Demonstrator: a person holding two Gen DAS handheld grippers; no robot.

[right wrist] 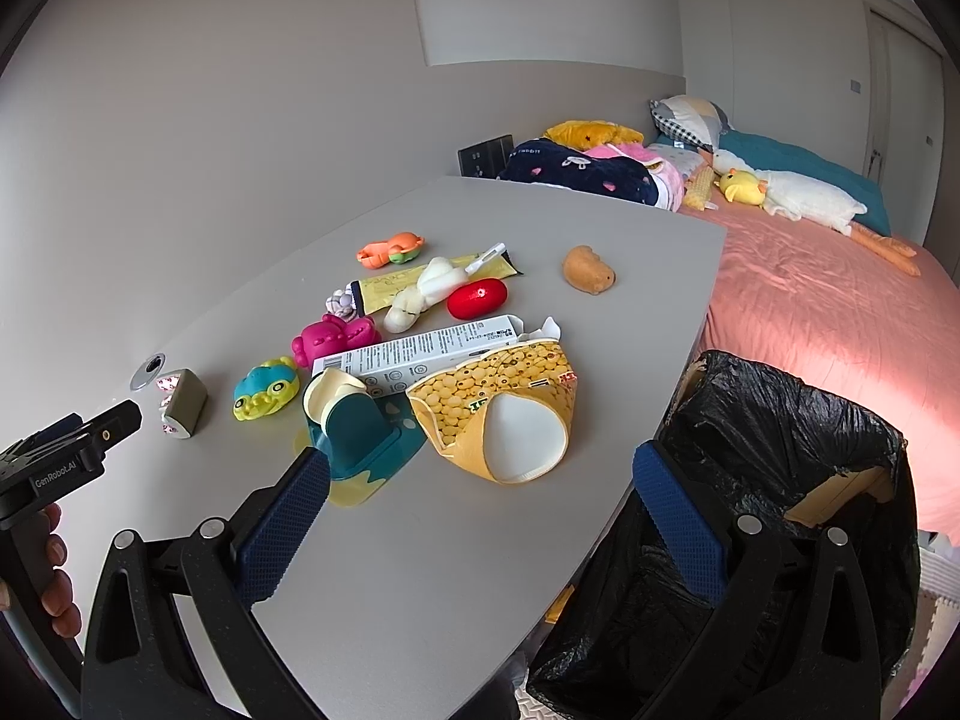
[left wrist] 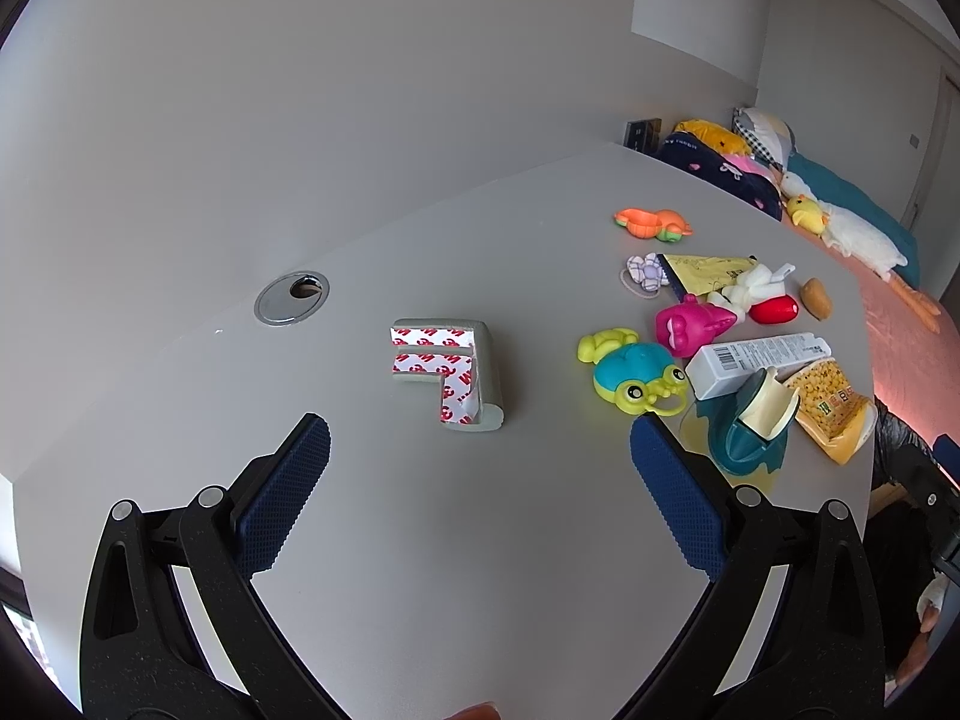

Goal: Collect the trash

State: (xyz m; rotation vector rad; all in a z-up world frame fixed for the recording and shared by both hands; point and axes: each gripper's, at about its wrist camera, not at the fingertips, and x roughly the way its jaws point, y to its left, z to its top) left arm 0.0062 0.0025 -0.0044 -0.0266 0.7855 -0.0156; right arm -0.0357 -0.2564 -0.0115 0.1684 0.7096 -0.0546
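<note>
On the grey table (left wrist: 420, 540) lies an L-shaped grey corner guard with red-and-white tape backing (left wrist: 447, 369), just ahead of my open, empty left gripper (left wrist: 480, 462). It also shows at the left of the right wrist view (right wrist: 183, 402). My right gripper (right wrist: 480, 480) is open and empty above the table's near edge. Ahead of it lie an empty yellow corn snack bag (right wrist: 504, 414), a white carton box (right wrist: 420, 351), a teal wrapper with a cream cup (right wrist: 354, 426) and a yellow packet (right wrist: 414, 285). A bin lined with a black bag (right wrist: 750, 510) stands at the table's right edge.
Toys lie among the trash: teal-green frog (right wrist: 267, 393), pink toy (right wrist: 336, 336), red egg (right wrist: 477, 298), orange crab (right wrist: 390, 249), white plush (right wrist: 420, 294), brown potato toy (right wrist: 588, 270). A cable grommet (left wrist: 291, 297) sits in the table. A pink bed (right wrist: 840, 312) with plush toys lies beyond.
</note>
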